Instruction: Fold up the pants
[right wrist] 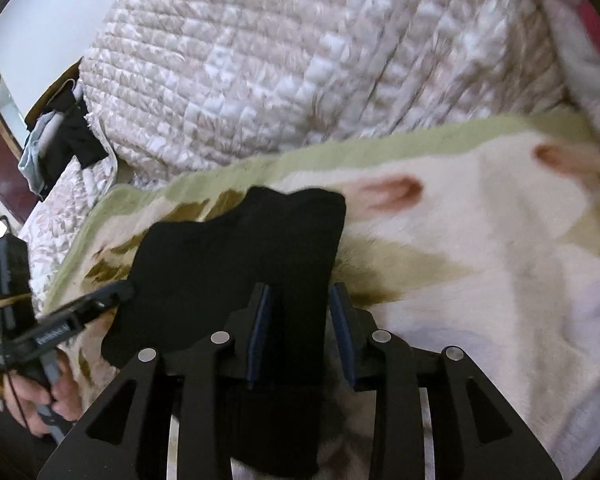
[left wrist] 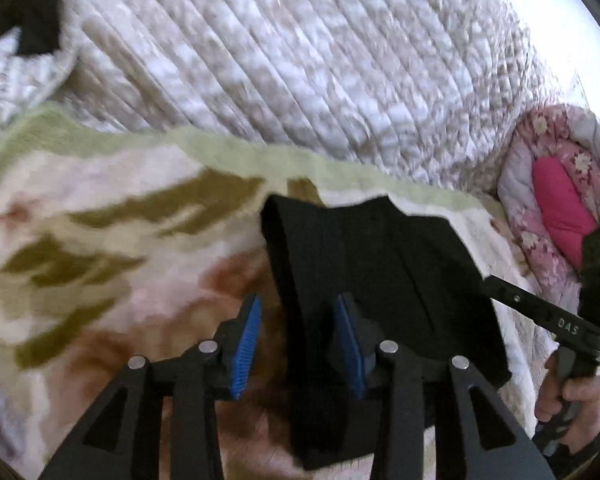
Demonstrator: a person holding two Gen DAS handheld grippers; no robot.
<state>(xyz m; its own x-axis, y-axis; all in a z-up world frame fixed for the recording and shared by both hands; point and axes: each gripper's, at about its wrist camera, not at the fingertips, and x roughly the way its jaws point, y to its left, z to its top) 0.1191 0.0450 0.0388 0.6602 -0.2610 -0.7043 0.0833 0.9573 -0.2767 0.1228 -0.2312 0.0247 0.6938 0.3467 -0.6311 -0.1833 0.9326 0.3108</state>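
Observation:
Black pants (left wrist: 380, 280) lie folded into a short stack on a cream blanket with a green border (left wrist: 120, 208). My left gripper (left wrist: 298, 340) is open, its blue pads astride the pants' left edge, which runs between the jaws. In the right wrist view the pants (right wrist: 228, 264) lie ahead and my right gripper (right wrist: 300, 336) is open with the pants' right edge between its pads. The right gripper's body (left wrist: 556, 320) shows at the right of the left wrist view, the left gripper's body (right wrist: 60, 324) at the left of the right wrist view.
A white-and-beige quilted cover (left wrist: 300, 60) is heaped behind the blanket. A pink floral bundle with a magenta pillow (left wrist: 556, 208) lies at far right. Dark clothes (right wrist: 60, 136) hang over the bed's far left end.

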